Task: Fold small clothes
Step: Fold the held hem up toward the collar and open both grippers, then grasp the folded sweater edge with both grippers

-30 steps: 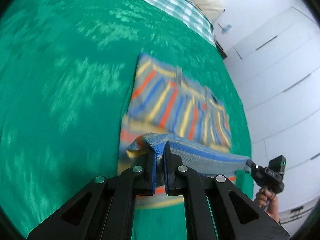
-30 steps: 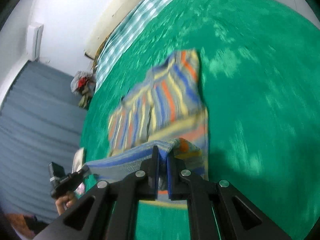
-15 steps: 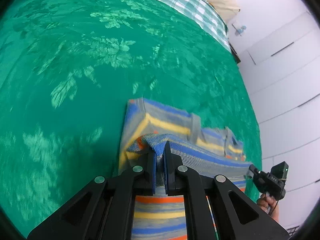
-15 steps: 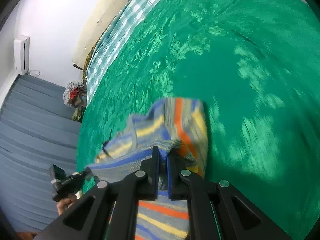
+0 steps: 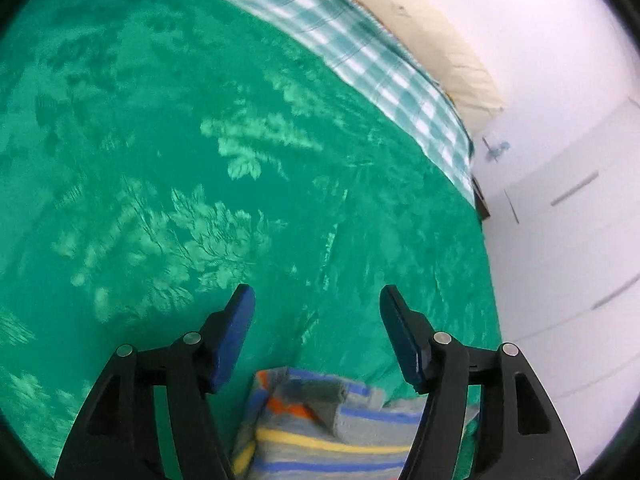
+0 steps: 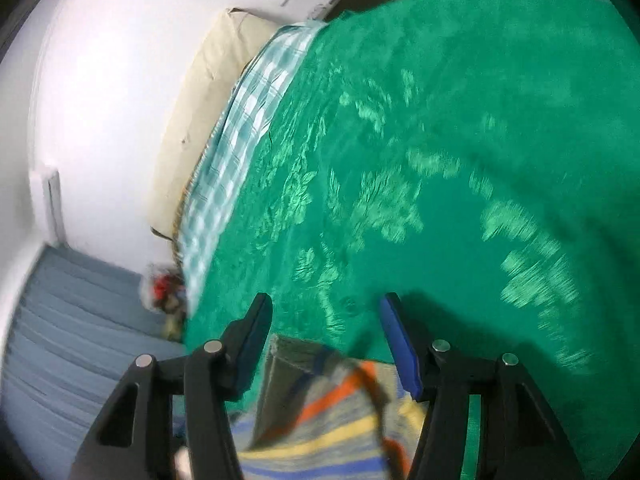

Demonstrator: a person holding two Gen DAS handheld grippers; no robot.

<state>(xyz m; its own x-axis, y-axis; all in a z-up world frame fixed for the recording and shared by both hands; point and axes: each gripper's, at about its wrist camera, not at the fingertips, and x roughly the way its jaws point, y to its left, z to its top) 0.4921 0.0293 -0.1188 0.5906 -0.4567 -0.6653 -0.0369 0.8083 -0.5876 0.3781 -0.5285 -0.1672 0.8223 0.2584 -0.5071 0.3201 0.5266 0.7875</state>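
below and just short of both pairs of fingers, the striped garment [image 5: 320, 428] is seen lying folded on the green bedspread [image 5: 200, 160], its stripes and long axis running across both wrist views. the left gripper [image 5: 316, 304] is opening, its blue pads parted wide with only bedspread between the tips; nothing is held. the right gripper [image 6: 326, 312] is opening likewise, the cloth [image 6: 320, 420] blurred beneath it and unpinched. neither hand is judged clearly nearer; for a next fold, the short ends would have to be reached from back and below.
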